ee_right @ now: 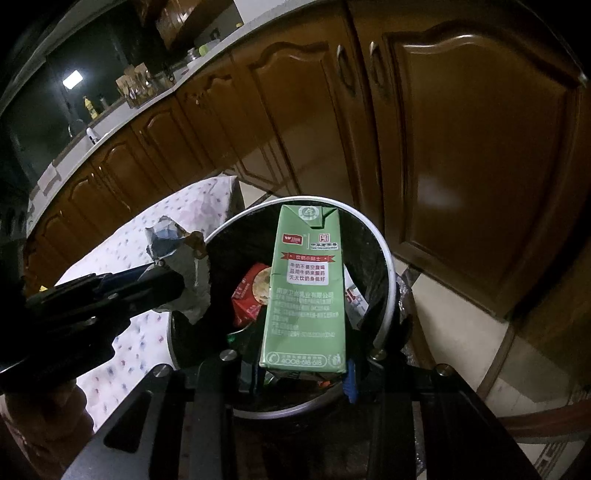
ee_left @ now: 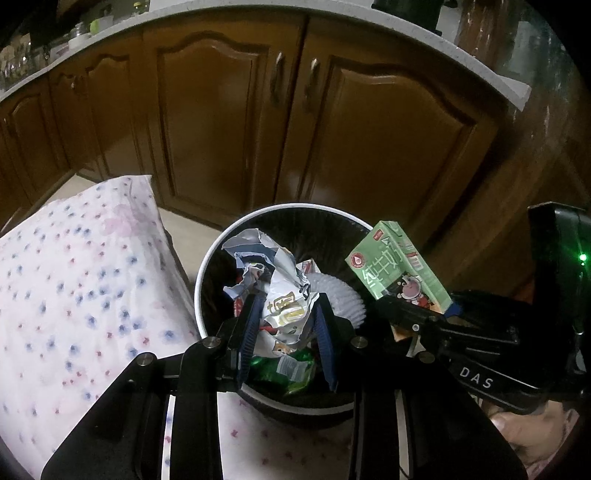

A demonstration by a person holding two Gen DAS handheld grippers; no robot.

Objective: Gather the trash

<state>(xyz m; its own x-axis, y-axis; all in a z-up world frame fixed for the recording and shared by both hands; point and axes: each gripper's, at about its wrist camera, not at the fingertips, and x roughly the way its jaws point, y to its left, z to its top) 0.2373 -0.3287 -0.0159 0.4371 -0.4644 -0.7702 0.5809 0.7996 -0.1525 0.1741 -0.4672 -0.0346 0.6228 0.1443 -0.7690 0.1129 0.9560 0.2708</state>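
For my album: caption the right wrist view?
Right gripper holds a green milk carton above the trash bin.

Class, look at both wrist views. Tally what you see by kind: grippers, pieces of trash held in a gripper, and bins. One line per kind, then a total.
Grippers: 2, left gripper and right gripper
Held trash: 2, crumpled wrapper and green milk carton
Bins: 1, trash bin
Total: 5

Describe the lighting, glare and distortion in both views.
Left wrist view: dim room, the counter edge bent into an arc, soft sheen on the cabinet doors. Right wrist view: dark corners, a pale glare patch on the cabinet door, milk carton sharp.
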